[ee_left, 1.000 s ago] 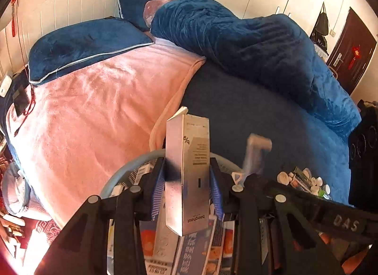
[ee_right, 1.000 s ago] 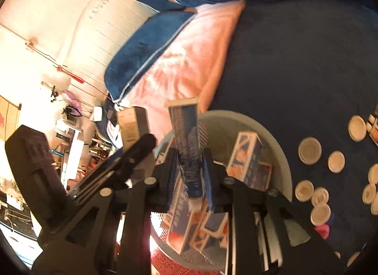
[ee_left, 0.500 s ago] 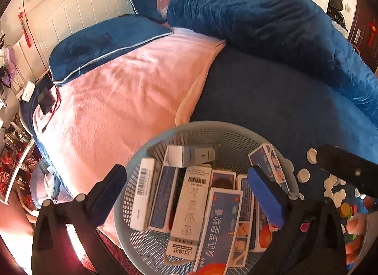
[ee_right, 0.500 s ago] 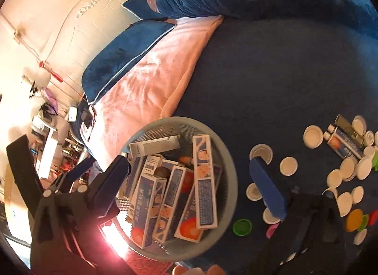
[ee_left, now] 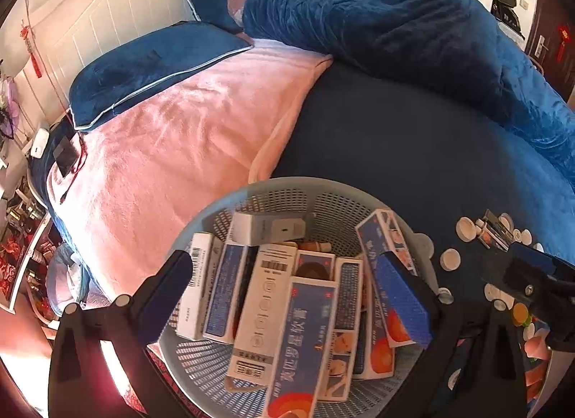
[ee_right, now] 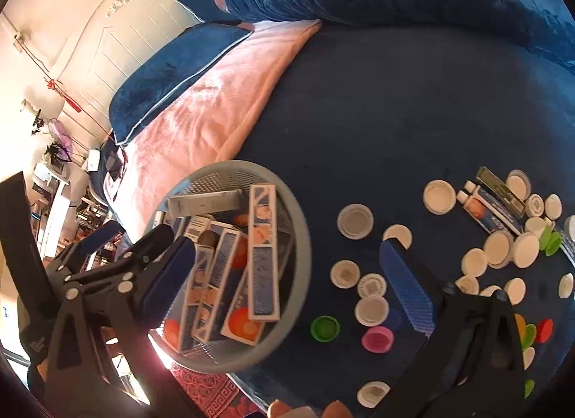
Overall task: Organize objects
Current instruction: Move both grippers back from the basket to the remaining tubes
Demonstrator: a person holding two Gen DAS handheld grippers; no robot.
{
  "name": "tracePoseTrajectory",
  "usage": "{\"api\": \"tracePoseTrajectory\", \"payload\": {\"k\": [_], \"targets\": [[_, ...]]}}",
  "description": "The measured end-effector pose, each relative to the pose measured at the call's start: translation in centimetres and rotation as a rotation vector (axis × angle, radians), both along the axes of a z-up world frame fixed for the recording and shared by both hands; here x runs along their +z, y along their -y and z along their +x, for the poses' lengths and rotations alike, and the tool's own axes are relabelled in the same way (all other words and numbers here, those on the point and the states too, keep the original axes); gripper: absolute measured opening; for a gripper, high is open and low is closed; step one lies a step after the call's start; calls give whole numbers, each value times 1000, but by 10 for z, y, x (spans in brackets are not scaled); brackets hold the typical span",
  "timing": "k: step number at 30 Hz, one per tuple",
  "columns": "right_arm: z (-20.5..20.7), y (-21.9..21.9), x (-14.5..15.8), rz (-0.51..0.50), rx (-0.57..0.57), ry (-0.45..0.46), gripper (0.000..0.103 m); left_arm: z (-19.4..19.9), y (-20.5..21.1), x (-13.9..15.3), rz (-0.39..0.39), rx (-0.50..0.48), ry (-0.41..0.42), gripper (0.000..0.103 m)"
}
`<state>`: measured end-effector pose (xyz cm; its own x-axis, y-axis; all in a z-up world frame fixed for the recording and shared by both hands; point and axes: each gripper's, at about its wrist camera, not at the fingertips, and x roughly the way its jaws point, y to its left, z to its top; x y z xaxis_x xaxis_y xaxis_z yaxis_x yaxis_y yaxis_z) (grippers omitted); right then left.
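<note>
A pale blue mesh basket (ee_left: 287, 182) sits at the bed's near edge, filled with several long cartons. A grey-white carton (ee_left: 267, 229) lies across its far side, and a blue-and-white carton (ee_right: 264, 252) lies on the pile. My left gripper (ee_left: 284, 292) hangs open over the basket with nothing between its pads. My right gripper (ee_right: 287, 274) is open too, one finger over the basket (ee_right: 230, 166), the other over loose bottle caps (ee_right: 355, 220). Neither touches a carton.
Many white caps, a green cap (ee_right: 325, 328) and a pink cap (ee_right: 377, 337) lie on the dark blue bedspread right of the basket, with a tube and dark box (ee_right: 488, 211) beyond. A pink blanket (ee_left: 172, 152), blue pillows and a rumpled blue quilt (ee_left: 413, 33) lie behind.
Both grippers opened wide. The left let go of the grey-white carton and the right let go of the blue carton; both cartons now lie in the basket. Both views shifted slightly rightward.
</note>
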<state>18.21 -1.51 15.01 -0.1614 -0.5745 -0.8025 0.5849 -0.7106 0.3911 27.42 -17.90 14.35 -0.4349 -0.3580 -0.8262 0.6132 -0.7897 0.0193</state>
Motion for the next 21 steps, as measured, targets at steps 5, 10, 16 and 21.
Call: {"api": "tracePoseTrajectory", "payload": {"k": [5,10,16,21], "targets": [[-4,-16,-3,20,-15,0,103,-11,-14,0,-3,-34,3,102],[-11,-35,-9,39,-30,1,103,-29,-36,0,0,-87,8,102],[-28,-69,-16,42,-68,21,103,-57,-72,-4,17,-171,6,102],[-50,-111,-25,36,-128,57,103,-86,-106,-15,57,-227,12,102]]}}
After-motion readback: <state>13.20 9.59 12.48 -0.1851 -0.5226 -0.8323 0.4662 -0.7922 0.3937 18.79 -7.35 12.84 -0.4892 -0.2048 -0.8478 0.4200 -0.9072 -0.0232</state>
